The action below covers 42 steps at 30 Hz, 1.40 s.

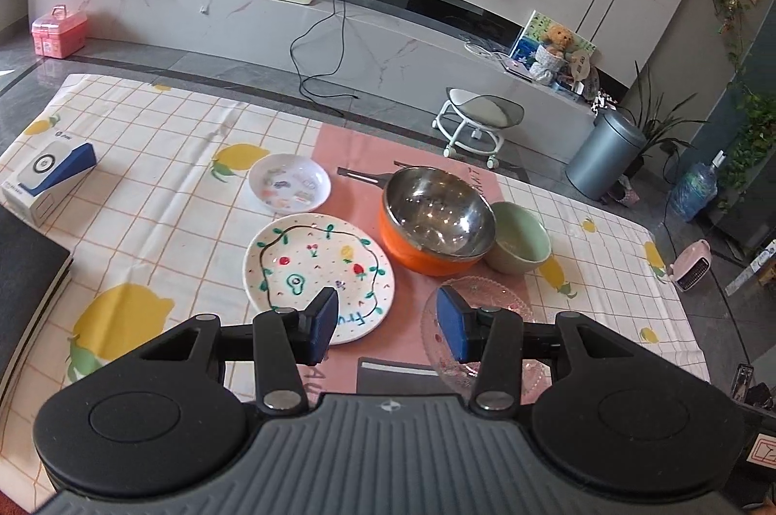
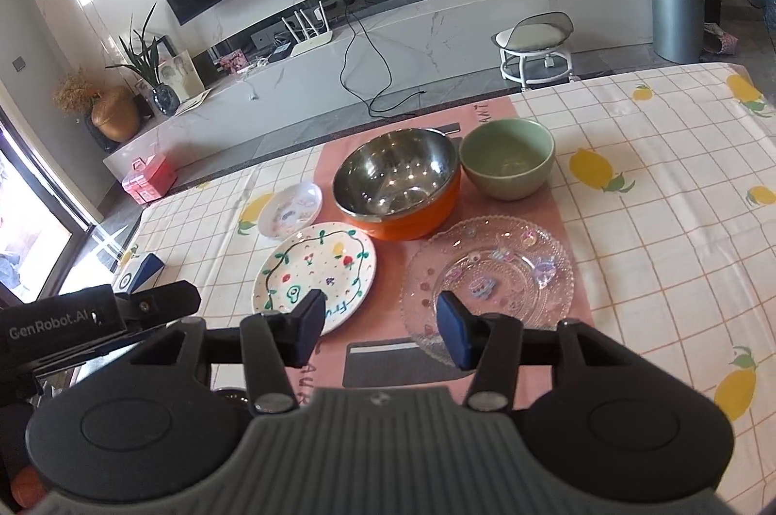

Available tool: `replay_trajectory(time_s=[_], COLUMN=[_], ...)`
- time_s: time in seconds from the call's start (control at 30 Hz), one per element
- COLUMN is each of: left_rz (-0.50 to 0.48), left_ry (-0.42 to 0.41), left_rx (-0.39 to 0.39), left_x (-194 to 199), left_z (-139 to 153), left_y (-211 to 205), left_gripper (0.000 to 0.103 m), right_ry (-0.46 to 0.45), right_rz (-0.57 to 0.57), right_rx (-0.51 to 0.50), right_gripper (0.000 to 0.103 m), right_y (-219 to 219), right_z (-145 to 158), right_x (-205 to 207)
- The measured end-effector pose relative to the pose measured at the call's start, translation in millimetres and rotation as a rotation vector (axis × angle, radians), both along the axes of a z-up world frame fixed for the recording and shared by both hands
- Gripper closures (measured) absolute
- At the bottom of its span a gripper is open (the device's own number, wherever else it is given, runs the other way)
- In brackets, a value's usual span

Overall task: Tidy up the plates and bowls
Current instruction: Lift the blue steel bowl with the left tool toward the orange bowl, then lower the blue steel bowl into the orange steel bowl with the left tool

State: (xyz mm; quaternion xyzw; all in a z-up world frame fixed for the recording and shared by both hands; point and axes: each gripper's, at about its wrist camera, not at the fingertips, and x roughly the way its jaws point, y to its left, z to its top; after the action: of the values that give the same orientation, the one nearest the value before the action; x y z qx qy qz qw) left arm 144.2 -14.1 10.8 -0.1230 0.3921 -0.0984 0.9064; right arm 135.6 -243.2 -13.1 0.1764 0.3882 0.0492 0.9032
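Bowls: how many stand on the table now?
2. The orange steel-lined bowl stands at the centre of the pink mat; the green bowl stands just right of it. None seems hidden.

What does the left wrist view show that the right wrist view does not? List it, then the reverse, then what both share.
Only the left wrist view shows the black notebook at the table's left edge, the small pink heater on the floor and the blue water jug.

Only the right wrist view shows the other black tool body marked GenRobot and the bright window.

Both show the fruit-painted white plate, the clear glass plate, the steel bowl with an orange shell, the pale green bowl, the small white sticker dish, and open tongs.
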Motion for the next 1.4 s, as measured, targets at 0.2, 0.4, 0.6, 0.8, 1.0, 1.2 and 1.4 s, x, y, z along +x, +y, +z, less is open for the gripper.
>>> replay_trajectory(time_s=[0.2, 0.4, 0.6, 0.8, 1.0, 1.2, 1.4], left_rz=[-0.034, -0.054, -0.033, 0.000, 0.023, 0.019, -0.014], left_ry=[0.010, 0.042, 0.107, 0.169, 0.234, 0.267, 0.257], left_rx=[0.020, 0.023, -0.020, 0.001, 0.013, 0.017, 0.036], left_x=[30.7, 64.6, 105.3, 142.7, 164.1, 172.7, 173.3], left_z=[-1.0, -9.5, -29.8, -55.7, -82.1, -95.0, -92.6], left_y=[-21.4, -34.5, -36.0, -37.6, -34.4, -37.3, -48.0], left_gripper=[0.050, 0.050, 0.050, 0.050, 0.051, 0.063, 0.085], right_ry=[0.006, 0.019, 0.045, 0.091, 0.143, 0.169, 0.175], right_rz=[-0.039, -0.072, -0.094, -0.088, -0.076, -0.084, -0.075], right_rx=[-0.009, -0.005, 0.023, 0.057, 0.066, 0.073, 0.101], right_gripper=[0.051, 0.051, 0.052, 0.058, 0.065, 0.069, 0.087], right_y=[-21.7, -42.7, -60.9, -60.1, -47.9, -43.5, -37.9], right_z=[-1.8, -7.8, -22.7, -44.4, -67.2, -81.1, -83.5], right_x=[29.6, 63.7, 98.9, 134.8, 161.4, 175.4, 178.9])
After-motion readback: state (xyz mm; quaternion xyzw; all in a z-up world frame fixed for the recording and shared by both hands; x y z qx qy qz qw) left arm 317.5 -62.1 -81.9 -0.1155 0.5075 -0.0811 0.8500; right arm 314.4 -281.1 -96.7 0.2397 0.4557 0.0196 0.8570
